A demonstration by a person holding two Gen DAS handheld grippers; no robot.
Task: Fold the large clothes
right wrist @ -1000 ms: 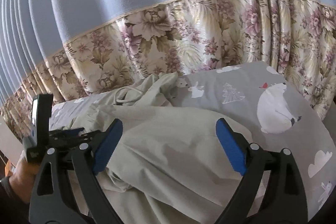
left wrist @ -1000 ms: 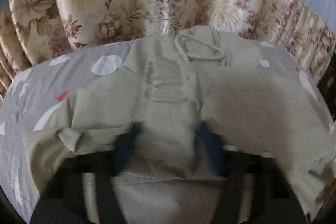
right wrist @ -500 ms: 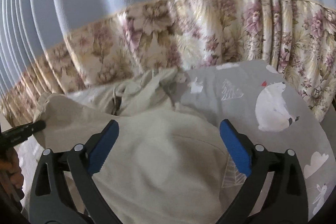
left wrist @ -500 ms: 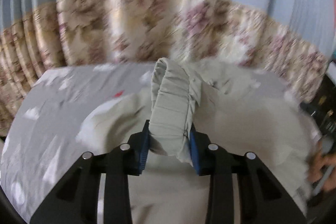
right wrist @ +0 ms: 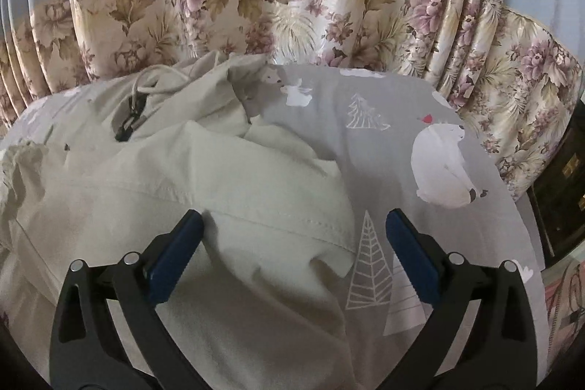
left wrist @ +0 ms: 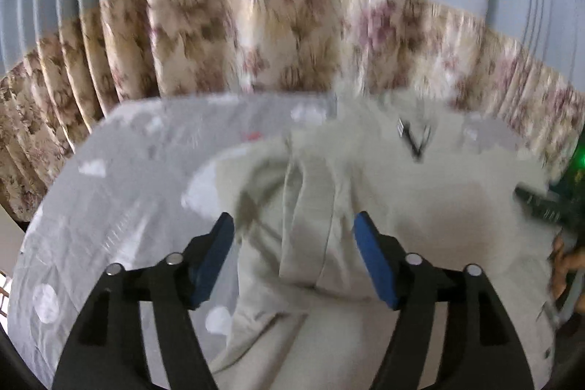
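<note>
Mid-fold: beige garment (right wrist: 204,178) lies bunched on the grey bedsheet (right wrist: 420,105), left gripper (left wrist: 294,243) and right gripper (right wrist: 294,245) both released; next, probably (left view blurred), regrip the hem at 6 o'clock.

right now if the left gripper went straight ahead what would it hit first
Most likely the beige garment: its bunched fold lies right between the open left gripper fingers. The view is blurred, so depth is uncertain.
</note>
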